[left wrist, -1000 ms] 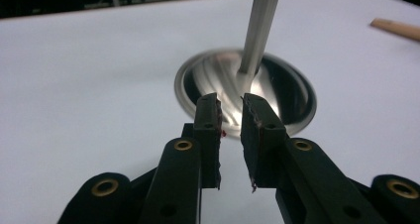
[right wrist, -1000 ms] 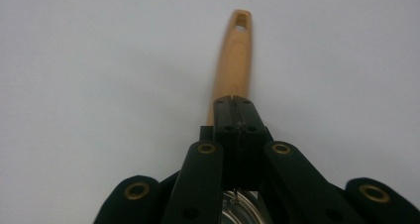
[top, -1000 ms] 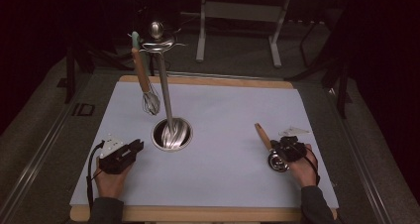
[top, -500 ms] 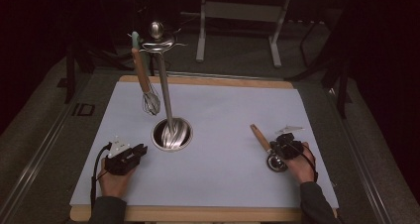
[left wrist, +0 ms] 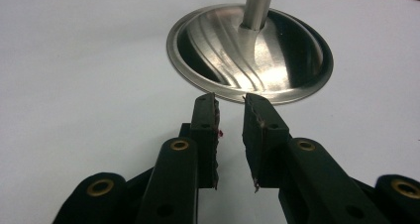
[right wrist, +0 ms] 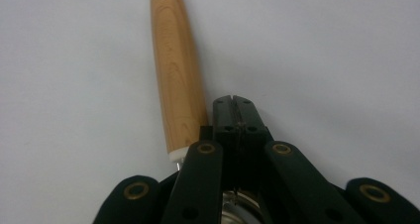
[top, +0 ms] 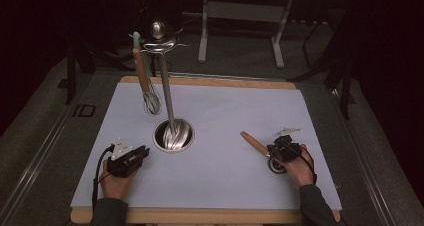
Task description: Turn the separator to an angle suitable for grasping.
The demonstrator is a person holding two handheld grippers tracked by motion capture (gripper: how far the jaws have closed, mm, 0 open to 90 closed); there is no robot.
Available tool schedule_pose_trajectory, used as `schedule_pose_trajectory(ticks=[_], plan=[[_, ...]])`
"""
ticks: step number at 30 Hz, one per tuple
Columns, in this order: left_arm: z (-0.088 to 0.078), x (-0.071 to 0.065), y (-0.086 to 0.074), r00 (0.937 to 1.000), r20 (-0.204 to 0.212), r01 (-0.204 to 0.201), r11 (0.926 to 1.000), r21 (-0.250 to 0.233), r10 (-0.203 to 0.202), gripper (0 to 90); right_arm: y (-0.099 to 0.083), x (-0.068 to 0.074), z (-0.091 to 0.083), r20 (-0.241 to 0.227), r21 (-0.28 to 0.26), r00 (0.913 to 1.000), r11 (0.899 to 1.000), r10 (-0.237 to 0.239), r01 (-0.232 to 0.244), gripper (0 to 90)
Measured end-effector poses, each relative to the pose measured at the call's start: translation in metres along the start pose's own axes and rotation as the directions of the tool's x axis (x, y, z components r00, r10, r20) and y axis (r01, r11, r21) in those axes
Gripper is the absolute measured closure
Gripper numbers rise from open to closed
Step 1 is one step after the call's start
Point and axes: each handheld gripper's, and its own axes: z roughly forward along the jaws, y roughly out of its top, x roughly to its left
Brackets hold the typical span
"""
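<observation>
Jaws of right gripper (right wrist: 235,101) were fully closed, empty; one wooden-handled utensil (right wrist: 178,75) lay on mat just beside. Left gripper (left wrist: 230,99) jaws slightly parted, empty, near one stand base (left wrist: 250,53). One whisk (top: 147,86) hung on stand.

Wooden handle (right wrist: 178,75) cut off by the top edge, its lower end hidden under the right gripper's (right wrist: 235,101) jaws.

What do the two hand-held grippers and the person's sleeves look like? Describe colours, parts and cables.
Both are black. The left hand-held gripper has brass-coloured rivets, a grey three-cornered plate and a black cable. The right hand-held gripper looks alike. The sleeves are dark.
</observation>
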Motion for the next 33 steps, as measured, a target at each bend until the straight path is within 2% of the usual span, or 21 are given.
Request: schedule_pose_trajectory(ticks=[7, 11, 14, 25, 30, 33], plan=[[0.0, 0.0, 0.0, 1.0, -0.001, -0.004, 1.0, 0.0, 0.004, 76.1, -0.002, 0.007, -0.003, -0.006, 0.008, 0.9999, 1.0, -0.009, 0.009, 88.5], [0.0, -0.001, 0.0, 1.0, -0.003, -0.005, 1.0, 0.0, 0.005, 76.1, -0.005, 0.003, -0.004, 0.006, 0.021, 0.9999, 1.0, -0.01, 0.01, 87.3], [0.0, -0.001, 0.0, 1.0, -0.003, -0.005, 1.0, 0.001, 0.005, 76.1, -0.006, 0.002, -0.006, -0.001, 0.026, 1.0, 1.0, -0.004, 0.004, 87.7], [0.0, -0.001, 0.0, 1.0, -0.004, -0.007, 1.0, 0.0, 0.007, 76.2, -0.008, 0.014, -0.016, -0.021, 0.071, 0.9994, 0.997, -0.026, 0.028, 88.2], [0.0, -0.001, 0.0, 0.9999, -0.005, -0.01, 0.9999, 0.001, 0.01, 76.1, -0.006, 0.013, -0.02, -0.009, 0.049, 0.9996, 0.998, -0.026, 0.026, 87.0], [0.0, -0.002, 0.0, 0.9999, -0.006, -0.011, 0.9999, 0.001, 0.011, 76.2, -0.003, 0.013, -0.024, -0.019, 0.03, 0.9992, 0.999, -0.036, 0.037, 85.2]])
